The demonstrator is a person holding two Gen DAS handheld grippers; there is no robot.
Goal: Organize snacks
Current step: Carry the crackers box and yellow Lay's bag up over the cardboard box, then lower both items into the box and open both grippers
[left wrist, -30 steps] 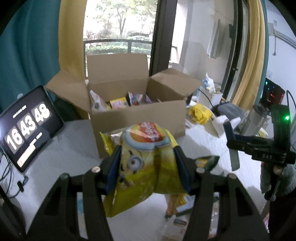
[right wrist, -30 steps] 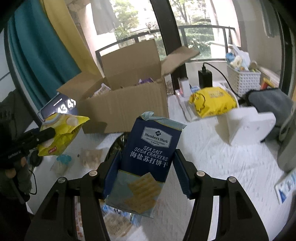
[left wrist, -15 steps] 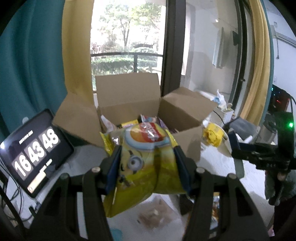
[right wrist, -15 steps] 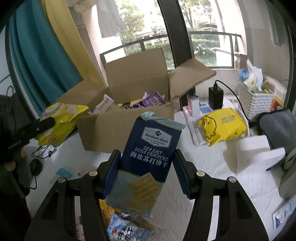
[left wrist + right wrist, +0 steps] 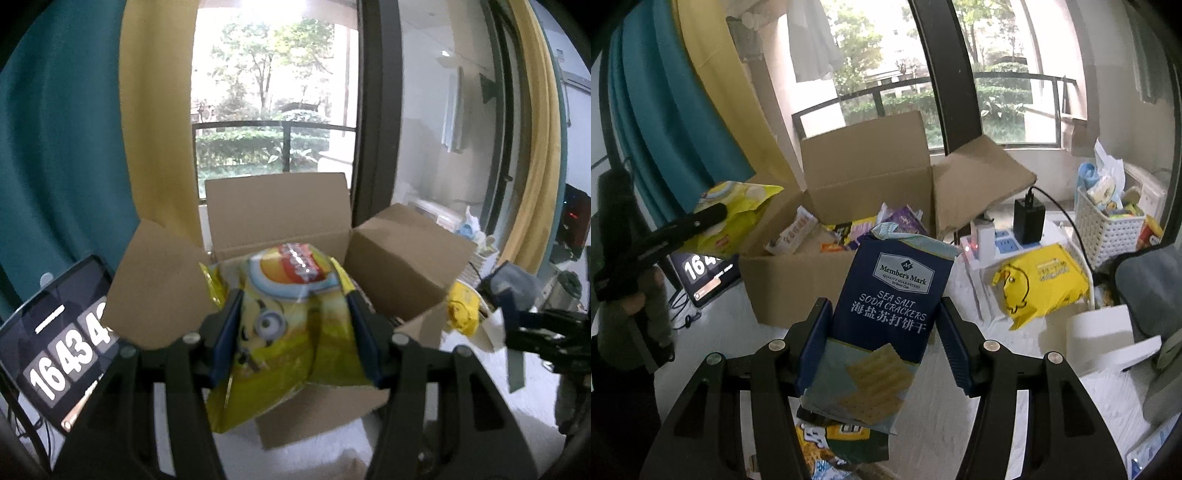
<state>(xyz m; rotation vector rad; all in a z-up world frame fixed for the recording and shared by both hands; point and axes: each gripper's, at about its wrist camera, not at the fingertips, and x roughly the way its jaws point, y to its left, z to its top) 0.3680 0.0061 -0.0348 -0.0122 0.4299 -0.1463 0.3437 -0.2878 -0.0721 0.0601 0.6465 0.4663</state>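
Note:
My left gripper (image 5: 293,328) is shut on a yellow Minion chip bag (image 5: 291,325) and holds it over the front of the open cardboard box (image 5: 277,221). In the right wrist view the same chip bag (image 5: 735,218) hangs over the box's left flap. My right gripper (image 5: 884,336) is shut on a navy pack of sea salt soda crackers (image 5: 886,314), held upright above the table in front of the cardboard box (image 5: 798,284). Several snack packets (image 5: 857,229) lie inside the box.
A tablet showing a clock (image 5: 55,354) leans left of the box. A yellow bag (image 5: 1041,280), a power strip with a charger (image 5: 1027,218), a white basket (image 5: 1108,229) and a paper roll (image 5: 1108,339) sit at the right. Loose snack packets (image 5: 831,439) lie below my right gripper.
My left gripper has risen and moved forward with the chip bag, from in front of the box to over it. My right gripper has lifted and neared the box with the crackers.

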